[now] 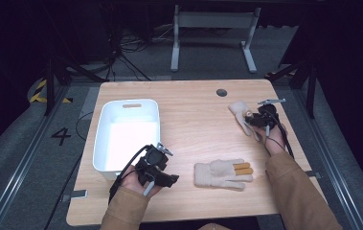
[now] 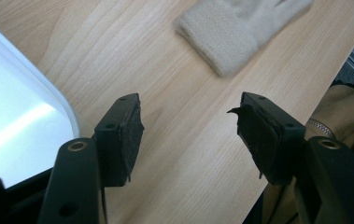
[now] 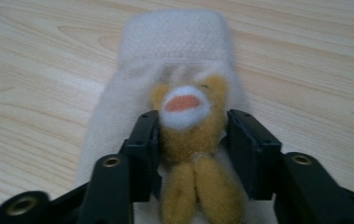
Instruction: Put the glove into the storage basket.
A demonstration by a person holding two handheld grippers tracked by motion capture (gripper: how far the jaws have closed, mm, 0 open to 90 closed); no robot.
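Presently, on my table (image 1: 193,129), of light wood grain:

Item one: my right gripper (image 1: 260,119), far right of the table in the high view, held forward of my right hand (image 1: 275,139). In the right gripper view its jaws are pressed against both sides of the ochre plush patch (image 3: 191,126) on the far glove (image 3: 174,70), so it is gripping that glove. The patch has a white and orange spot between the jaws, and two ochre fingers run back toward me under the gripper. The glove's cream cuff points away from me, beyond the jaw tips, and the glove lies flat on the wood.

Item two: my left gripper (image 1: 165,178), near the front edge, left of centre. In the left gripper view its jaws stand wide apart with bare wood between them; nothing is held.

Item three: the near glove (image 1: 222,174), cream with two orange fingers, flat on the table to the right of my left gripper and apart from it. In the left gripper view its ribbed cuff (image 2: 221,42) lies ahead of the jaw tips, toward the right jaw, not touching.

Item four: the white bin (image 1: 103,139), just beside my left gripper on its left and beyond it.
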